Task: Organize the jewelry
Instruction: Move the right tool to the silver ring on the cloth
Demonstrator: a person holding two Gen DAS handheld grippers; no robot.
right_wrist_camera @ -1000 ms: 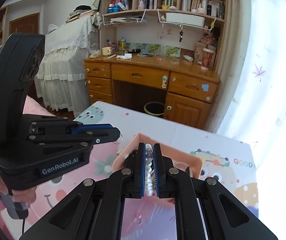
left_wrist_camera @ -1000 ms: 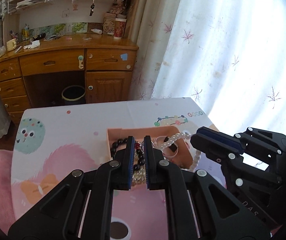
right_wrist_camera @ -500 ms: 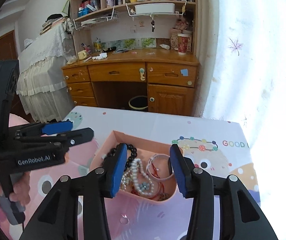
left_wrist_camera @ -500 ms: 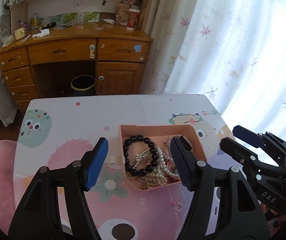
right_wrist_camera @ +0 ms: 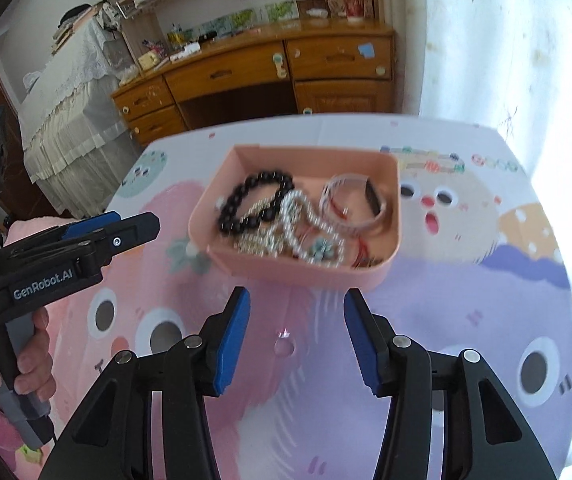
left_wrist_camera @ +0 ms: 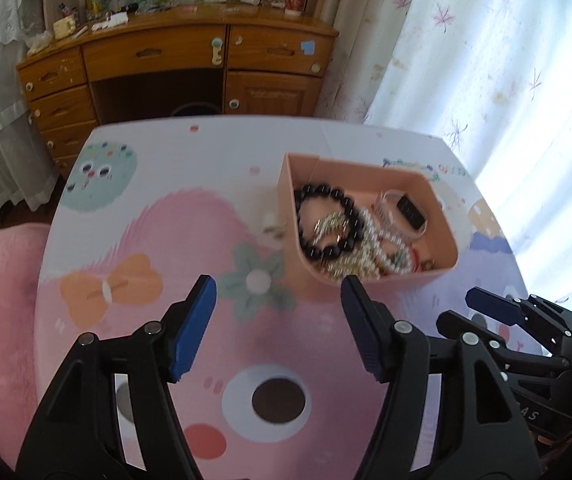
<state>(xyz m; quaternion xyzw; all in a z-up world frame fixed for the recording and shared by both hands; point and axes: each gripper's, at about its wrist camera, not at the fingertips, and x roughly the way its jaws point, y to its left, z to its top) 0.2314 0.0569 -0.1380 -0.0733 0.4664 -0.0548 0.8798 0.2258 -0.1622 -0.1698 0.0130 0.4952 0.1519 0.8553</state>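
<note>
The pink tray [right_wrist_camera: 305,270] sits on the table's far right part, nearer the curtain-side edge than the bed-side one, and it holds the whole heap of jewelry. A black bead bracelet [right_wrist_camera: 246,204] lies against the tray's left wall, a pearl strand [right_wrist_camera: 305,216] tangles over gold chain in the middle, and a pale bangle with a dark clasp [right_wrist_camera: 355,204] rests toward the far right corner. Everything is piled in one compartment, which suggests the gathering step is about done — the pieces lie loose rather than sorted.

One small ring [right_wrist_camera: 285,334] appears to lie on the cartoon-print tablecloth [right_wrist_camera: 485,280] near the table's front edge, just ahead of the right gripper [right_wrist_camera: 295,332]; blur makes it hard to be sure. If it is a ring, it is probably the last piece to go in.

The right gripper hangs above the cloth short of the tray's near wall, its blue pads spread wide and holding nothing. The left gripper [left_wrist_camera: 278,316] is likewise spread wide and empty, poised over the cloth off the tray's near left corner — both seem pulled clear so the tray stays in view. Beyond the table's far edge stands a wooden desk [left_wrist_camera: 190,52].
</note>
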